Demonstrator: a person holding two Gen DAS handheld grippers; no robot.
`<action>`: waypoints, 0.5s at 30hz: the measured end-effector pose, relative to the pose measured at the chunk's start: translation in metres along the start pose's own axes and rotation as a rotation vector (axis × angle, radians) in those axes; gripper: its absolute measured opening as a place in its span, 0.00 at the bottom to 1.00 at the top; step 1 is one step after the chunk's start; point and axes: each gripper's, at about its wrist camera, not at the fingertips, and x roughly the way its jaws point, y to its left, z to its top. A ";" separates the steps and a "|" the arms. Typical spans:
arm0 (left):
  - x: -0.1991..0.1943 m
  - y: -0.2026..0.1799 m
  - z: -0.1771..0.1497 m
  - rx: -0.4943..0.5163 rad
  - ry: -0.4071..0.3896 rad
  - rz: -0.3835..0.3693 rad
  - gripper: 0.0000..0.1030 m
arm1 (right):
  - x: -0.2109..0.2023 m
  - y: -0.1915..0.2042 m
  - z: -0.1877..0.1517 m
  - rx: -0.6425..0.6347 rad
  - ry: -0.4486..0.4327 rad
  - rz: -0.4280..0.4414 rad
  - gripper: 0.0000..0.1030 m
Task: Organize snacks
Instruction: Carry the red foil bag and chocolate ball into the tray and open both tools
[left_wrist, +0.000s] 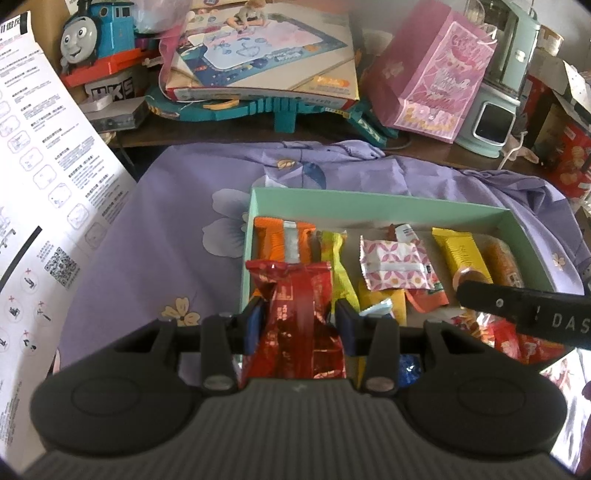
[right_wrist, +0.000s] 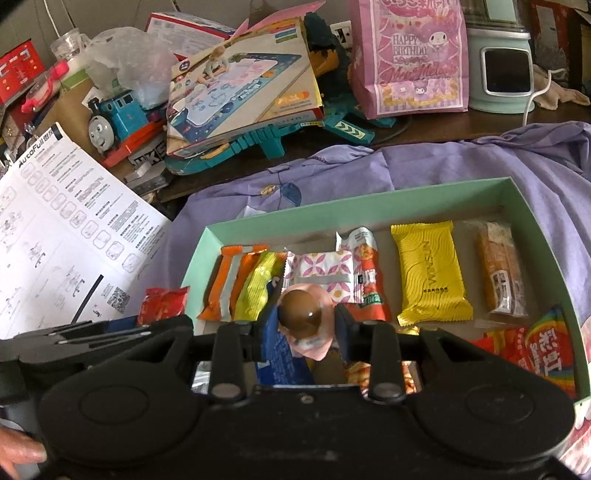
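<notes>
A mint-green box (left_wrist: 373, 199) holds several snacks on a purple floral cloth. My left gripper (left_wrist: 301, 317) is shut on a red foil snack packet (left_wrist: 295, 317), held above the box's left end, over an orange packet (left_wrist: 275, 242). My right gripper (right_wrist: 301, 321) is shut on a pink-wrapped brown egg-shaped snack (right_wrist: 299, 314), above the box (right_wrist: 354, 195) near its front. It shows in the left wrist view as a black finger (left_wrist: 524, 306). A yellow packet (right_wrist: 430, 273) and an orange bar (right_wrist: 502, 266) lie at the right.
A white instruction sheet (left_wrist: 48, 206) lies left of the box. Behind the cloth stand a blue toy train (left_wrist: 92, 37), a play-mat box (left_wrist: 266, 55), a pink birthday bag (left_wrist: 436, 74) and a mint appliance (left_wrist: 502, 96). More red and rainbow packets (right_wrist: 543, 350) fill the box's near right corner.
</notes>
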 end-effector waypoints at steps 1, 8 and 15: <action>0.001 0.000 0.000 0.000 0.001 0.008 0.42 | 0.000 0.000 0.000 0.005 -0.006 -0.003 0.35; -0.005 0.000 -0.001 -0.010 -0.030 0.073 1.00 | -0.014 -0.007 -0.004 0.049 -0.059 -0.012 1.00; -0.008 0.000 -0.007 -0.026 -0.004 0.064 1.00 | -0.025 -0.014 -0.011 0.080 -0.062 -0.019 1.00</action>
